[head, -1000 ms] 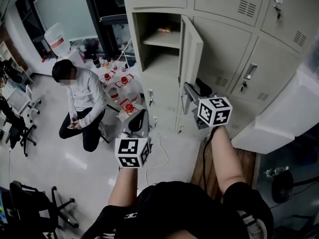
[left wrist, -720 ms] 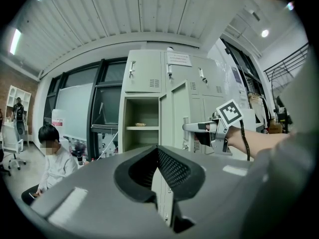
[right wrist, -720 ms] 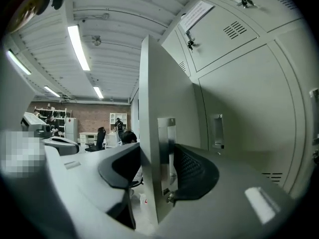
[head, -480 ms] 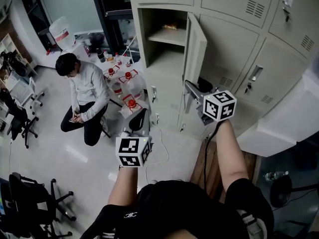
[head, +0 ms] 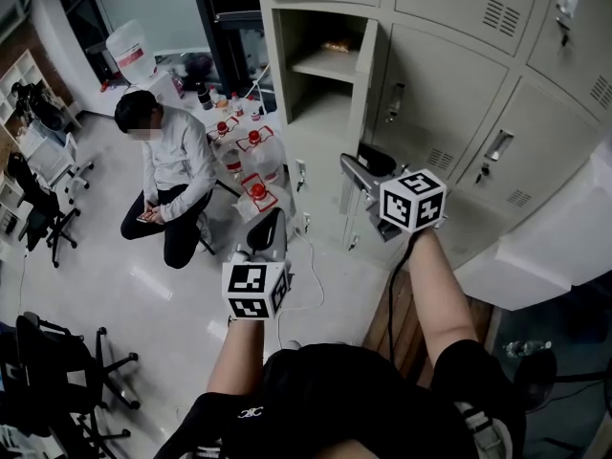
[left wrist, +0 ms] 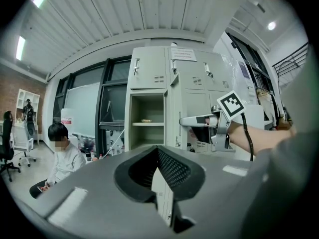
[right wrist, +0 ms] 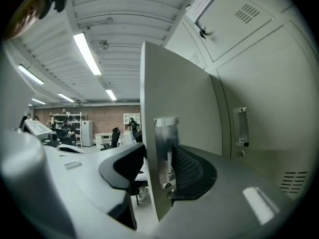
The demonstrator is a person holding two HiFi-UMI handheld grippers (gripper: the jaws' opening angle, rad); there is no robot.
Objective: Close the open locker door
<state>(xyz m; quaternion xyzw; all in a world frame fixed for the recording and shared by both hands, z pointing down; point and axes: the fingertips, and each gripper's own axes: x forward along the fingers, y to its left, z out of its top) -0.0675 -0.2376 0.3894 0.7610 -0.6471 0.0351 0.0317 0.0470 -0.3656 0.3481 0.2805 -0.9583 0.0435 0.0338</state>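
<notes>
The beige locker bank has one open compartment [head: 323,75] with a shelf inside. Its door [head: 367,84] stands ajar, hinged at the right. My right gripper [head: 356,174] is at the door's free edge, low down. In the right gripper view the door edge [right wrist: 179,108] and its metal latch plate [right wrist: 163,138] lie between the jaws of the right gripper [right wrist: 157,166], which are closing. The ribbed right pad is by the plate, and the left jaw stands just off the door. My left gripper [head: 266,233] hangs open and empty over the floor, left of the locker.
A person [head: 170,170] crouches on the floor left of the locker, beside several red-capped bottles [head: 251,161]. A white cable [head: 311,285] trails across the floor. Office chairs [head: 53,371] stand at the lower left. A white box-like object [head: 555,247] juts out at the right.
My right gripper has shifted slightly left and lower along the door's edge, and its jaws have narrowed. The door looks nearer to edge-on. The left gripper has barely moved.
</notes>
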